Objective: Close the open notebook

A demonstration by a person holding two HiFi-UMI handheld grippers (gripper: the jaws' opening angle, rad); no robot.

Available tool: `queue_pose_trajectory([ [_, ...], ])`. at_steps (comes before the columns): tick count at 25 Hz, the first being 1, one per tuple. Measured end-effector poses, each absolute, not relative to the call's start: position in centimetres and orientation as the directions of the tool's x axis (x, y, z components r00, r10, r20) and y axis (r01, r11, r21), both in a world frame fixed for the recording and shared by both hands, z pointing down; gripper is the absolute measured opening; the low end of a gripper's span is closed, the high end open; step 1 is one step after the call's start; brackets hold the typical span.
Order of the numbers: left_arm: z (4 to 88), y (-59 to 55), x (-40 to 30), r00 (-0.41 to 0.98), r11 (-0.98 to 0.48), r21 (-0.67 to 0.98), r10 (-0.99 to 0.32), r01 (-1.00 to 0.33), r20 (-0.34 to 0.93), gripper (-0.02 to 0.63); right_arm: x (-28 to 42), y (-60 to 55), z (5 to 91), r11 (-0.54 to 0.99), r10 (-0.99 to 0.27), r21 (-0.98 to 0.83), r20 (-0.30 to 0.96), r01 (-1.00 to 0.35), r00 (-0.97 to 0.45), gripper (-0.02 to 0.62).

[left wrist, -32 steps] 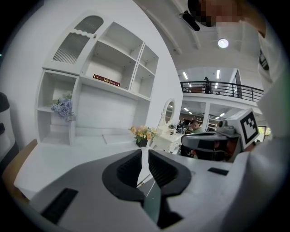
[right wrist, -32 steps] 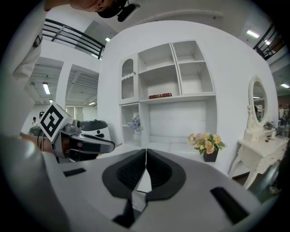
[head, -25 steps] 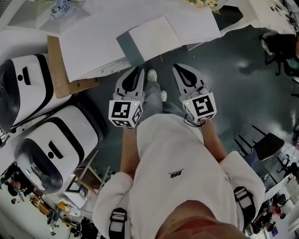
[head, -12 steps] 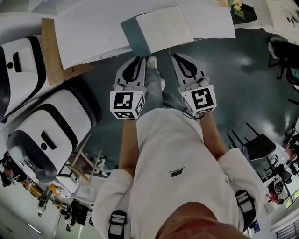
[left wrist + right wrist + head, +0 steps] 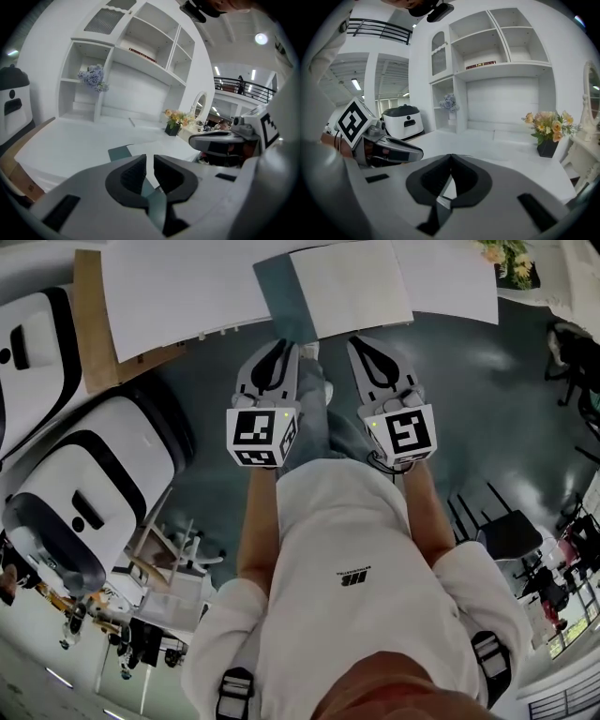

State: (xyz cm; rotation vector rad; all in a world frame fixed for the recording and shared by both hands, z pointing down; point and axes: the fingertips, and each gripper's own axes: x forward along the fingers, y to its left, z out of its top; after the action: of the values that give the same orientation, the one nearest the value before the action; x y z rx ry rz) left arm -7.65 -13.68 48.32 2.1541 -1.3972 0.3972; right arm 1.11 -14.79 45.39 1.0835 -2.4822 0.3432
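White desk (image 5: 169, 296) holds notebook (image 5: 352, 287) spread along its edge; left tool (image 5: 282, 347) ajar, right tool (image 5: 361, 343) closed.

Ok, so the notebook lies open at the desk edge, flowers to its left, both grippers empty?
No: the flowers stand to the right of the notebook, as the head view shows. It lies open at the desk edge; left gripper and right gripper are empty.

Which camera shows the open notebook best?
The head view: from above, the open white-paged notebook with teal cover lies spread flat. The left gripper view catches it low and foreshortened; the right gripper view shows almost none.
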Motion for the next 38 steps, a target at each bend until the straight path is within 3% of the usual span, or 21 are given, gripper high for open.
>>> queue_pose_trajectory([
  [24,59.7,-12.1,-9.5,0.44,-0.233,0.389,-0.653,-0.891,0.616,0.0,-2.9,-13.4,54.1,0.706,-0.542,-0.093,0.566,-0.702,-0.621,-0.003],
  [38,63.3,-11.3,-8.7,0.518,-0.228,0.488,-0.591,-0.843,0.619,0.0,-3.6,-12.2,56.3,0.711,-0.511,-0.099,0.606,-0.696,-0.61,-0.003],
])
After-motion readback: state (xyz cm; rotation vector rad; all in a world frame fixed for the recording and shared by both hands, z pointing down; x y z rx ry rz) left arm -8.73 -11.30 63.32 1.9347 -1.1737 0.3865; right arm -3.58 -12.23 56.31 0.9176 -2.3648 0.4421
